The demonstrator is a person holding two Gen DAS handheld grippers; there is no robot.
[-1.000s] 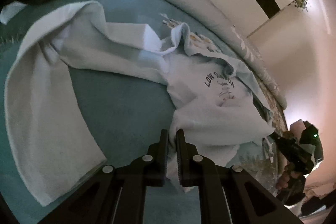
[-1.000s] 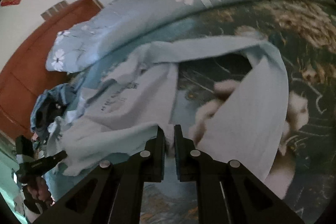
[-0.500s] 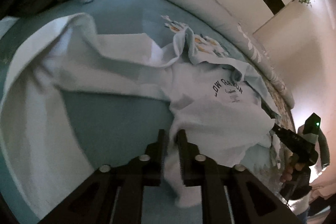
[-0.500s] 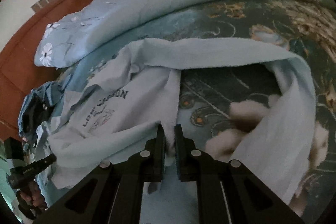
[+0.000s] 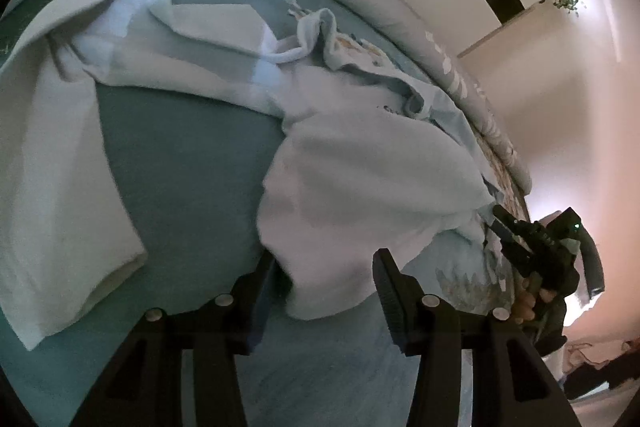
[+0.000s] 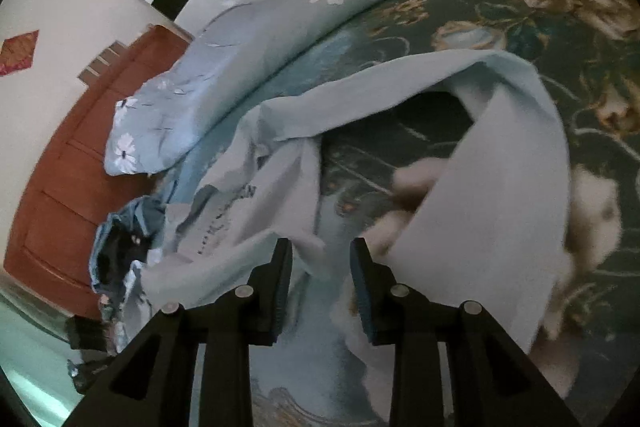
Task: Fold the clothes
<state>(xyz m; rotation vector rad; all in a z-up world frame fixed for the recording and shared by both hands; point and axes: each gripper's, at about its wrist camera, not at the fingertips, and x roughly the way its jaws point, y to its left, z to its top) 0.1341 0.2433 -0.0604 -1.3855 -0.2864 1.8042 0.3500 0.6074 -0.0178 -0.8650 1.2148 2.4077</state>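
Left tool (image 5: 324, 259): one, jaws parting; the sweatshirt's hem lies between the two fingers, and neither pad presses on it.
Right tool (image 6: 318, 247): one, jaws parting; a blurred fold of the same garment hangs between its fingers, loose of both pads.
Right tool seen from the left one: at the far right, a black frame (image 5: 532, 251) in a person's hand (image 5: 528, 303), just beside the hem's right corner.
Sweatshirt (image 5: 360, 179): one, pale, long-sleeved, lying on the bed straight ahead of both tools, with the body bunched and the lower part turned up over the chest.
Sleeves: two; one sleeve (image 5: 60, 187) runs left of the left tool and bends back towards it, the other sleeve (image 6: 500, 187) arches over to the right of the right tool.
Print: dark lettering (image 6: 228, 207) ahead-left of the right tool, too blurred to read.
Bed cover (image 5: 192, 163): one, teal, bare directly ahead-left of the left tool; flowered under the right tool.
Quilt (image 6: 248, 55): one, light blue with white flowers, rolled along the far side beyond the sweatshirt.
Other clothes (image 6: 120, 243): one dark heap, far left of the right tool.
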